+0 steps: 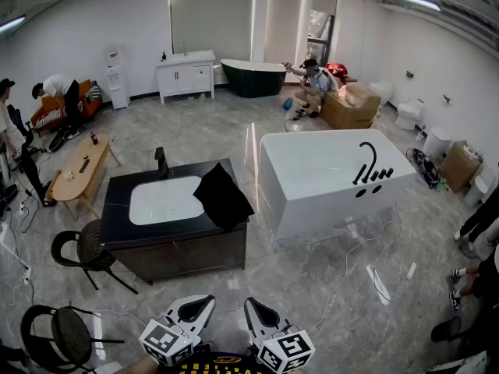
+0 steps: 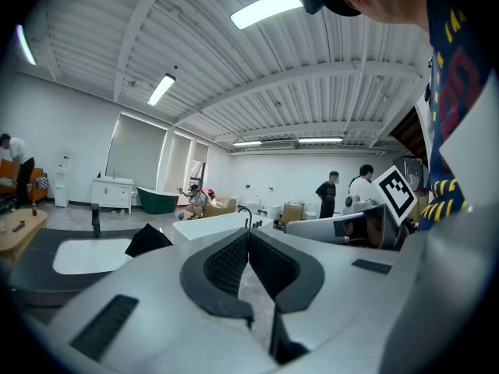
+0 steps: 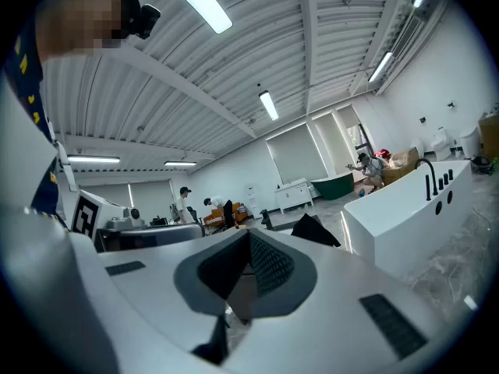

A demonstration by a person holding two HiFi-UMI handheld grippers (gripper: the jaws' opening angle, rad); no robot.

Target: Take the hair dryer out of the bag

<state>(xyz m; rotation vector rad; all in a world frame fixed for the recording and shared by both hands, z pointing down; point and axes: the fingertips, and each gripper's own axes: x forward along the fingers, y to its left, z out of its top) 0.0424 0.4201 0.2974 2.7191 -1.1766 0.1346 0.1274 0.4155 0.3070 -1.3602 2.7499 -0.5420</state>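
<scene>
Facing the black bag at twelve o'clock, the left hand-held gripper and right hand-held gripper were closed and empty, and a careless tug risked dragging it off the table.

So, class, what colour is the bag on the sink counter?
The bag is black, clearest in the head view.
</scene>
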